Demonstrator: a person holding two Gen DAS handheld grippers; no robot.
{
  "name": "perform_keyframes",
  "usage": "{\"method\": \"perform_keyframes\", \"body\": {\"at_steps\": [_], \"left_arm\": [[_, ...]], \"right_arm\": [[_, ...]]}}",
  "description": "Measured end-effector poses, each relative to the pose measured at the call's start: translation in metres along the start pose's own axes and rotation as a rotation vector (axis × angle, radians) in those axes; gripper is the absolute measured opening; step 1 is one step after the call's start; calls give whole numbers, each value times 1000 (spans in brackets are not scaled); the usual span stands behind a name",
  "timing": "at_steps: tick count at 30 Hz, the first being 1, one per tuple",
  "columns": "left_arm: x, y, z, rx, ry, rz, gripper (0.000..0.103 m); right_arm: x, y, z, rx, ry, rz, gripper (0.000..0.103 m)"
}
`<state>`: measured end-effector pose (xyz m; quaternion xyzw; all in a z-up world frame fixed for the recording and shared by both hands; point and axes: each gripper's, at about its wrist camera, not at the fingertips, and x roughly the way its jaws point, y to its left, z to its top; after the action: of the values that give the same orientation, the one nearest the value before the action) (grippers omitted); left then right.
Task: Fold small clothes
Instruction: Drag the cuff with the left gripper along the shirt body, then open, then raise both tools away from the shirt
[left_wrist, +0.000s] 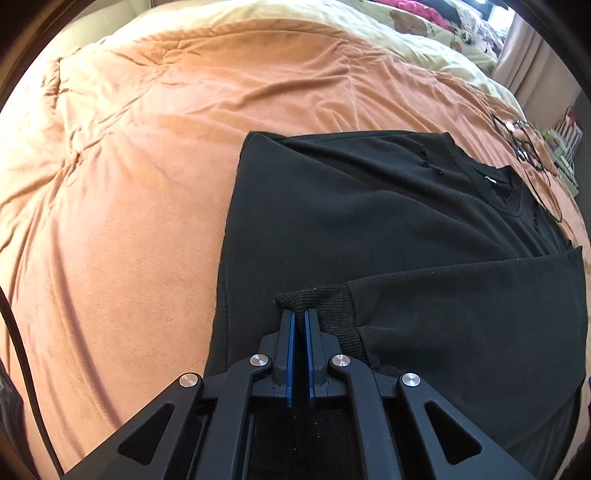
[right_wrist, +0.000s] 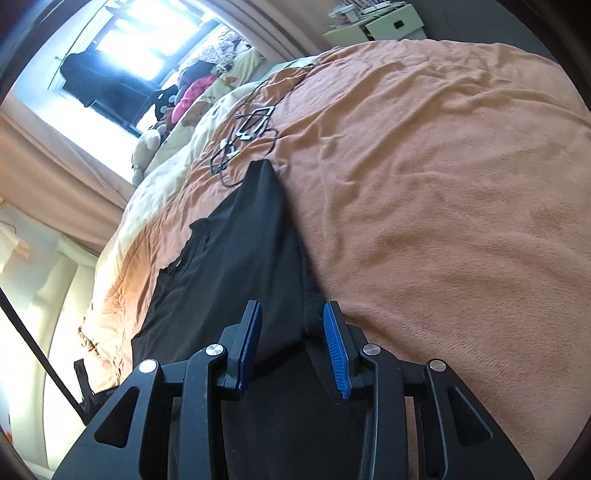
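Left claw (left_wrist: 299, 314) pinches the sweater (left_wrist: 369, 229) cuff (left_wrist: 317, 299), sleeve folded across it on the orange blanket (left_wrist: 129, 184). Right claw (right_wrist: 291, 314) is half-open over the sweater's edge, gripping nothing. Cables (right_wrist: 243, 140) sit just beyond.

A bed (right_wrist: 461, 184) fills most of both views, covered by a rumpled orange blanket (left_wrist: 129, 184) with a pale yellow quilt (right_wrist: 166, 173) lying beyond it. Past the quilt a bright window (right_wrist: 129, 48) lets in strong daylight, with a beige curtain (right_wrist: 55, 166) hanging beside it. Soft toys and bright pink cloth (right_wrist: 192, 92) are heaped at the bed's window end. A white cabinet (right_wrist: 388, 22) stands beyond the bed's far edge.
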<state>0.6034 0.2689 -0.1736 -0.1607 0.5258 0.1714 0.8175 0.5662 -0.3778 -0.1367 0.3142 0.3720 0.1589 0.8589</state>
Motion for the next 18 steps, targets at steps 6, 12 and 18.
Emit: {"method": "perform_keyframes", "body": {"at_steps": [6, 12, 18], "left_arm": [[4, 3, -8, 2, 56, -12, 13], [-12, 14, -31, 17, 86, -54, 13], [-50, 25, -60, -7, 79, -91, 13]], "right_arm": [[24, 8, -6, -52, 64, -61, 32], [22, 23, -7, -89, 68, -109, 32], [-2, 35, -23, -132, 66, -125, 33]]}}
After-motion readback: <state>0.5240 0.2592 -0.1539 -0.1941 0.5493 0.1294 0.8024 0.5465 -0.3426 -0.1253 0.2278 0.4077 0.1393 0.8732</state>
